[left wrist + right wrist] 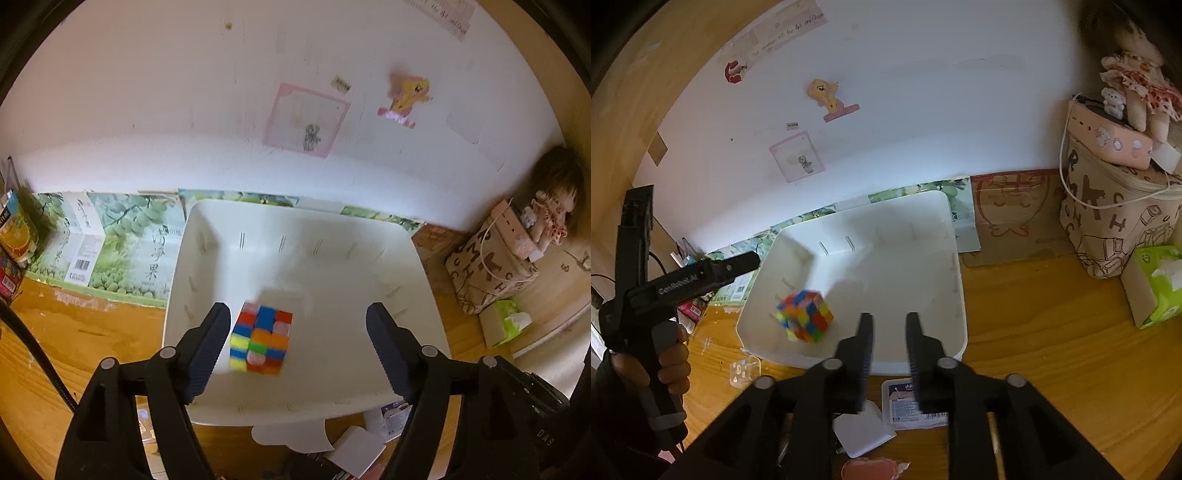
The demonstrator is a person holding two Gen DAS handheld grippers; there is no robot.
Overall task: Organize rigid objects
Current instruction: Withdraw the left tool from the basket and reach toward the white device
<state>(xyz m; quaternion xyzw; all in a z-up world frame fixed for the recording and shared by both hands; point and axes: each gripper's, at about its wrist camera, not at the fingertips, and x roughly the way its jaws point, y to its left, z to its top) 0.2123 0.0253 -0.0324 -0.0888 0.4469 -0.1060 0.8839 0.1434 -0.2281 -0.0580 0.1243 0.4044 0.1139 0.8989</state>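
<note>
A scrambled puzzle cube (262, 338) shows blurred inside the white bin (295, 413), near its front left corner. My left gripper (298, 308) stands open over the bin. The cube is close beside the left finger (207, 343) and well clear of the right one. In the right wrist view the same cube (805, 315) appears tilted above the bin floor (894, 269). My right gripper (889, 315) hovers at the bin's near rim, jaws a narrow gap apart with nothing between them. A hand (670, 365) grips the left tool's handle.
A green tissue box (1156, 288) and a patterned bag (1115, 221) topped with a doll stand at the right. Fruit-printed cardboard (110, 251) lines the wall on the left. A labelled packet (908, 402), white cards and a clear little box (744, 371) lie before the bin.
</note>
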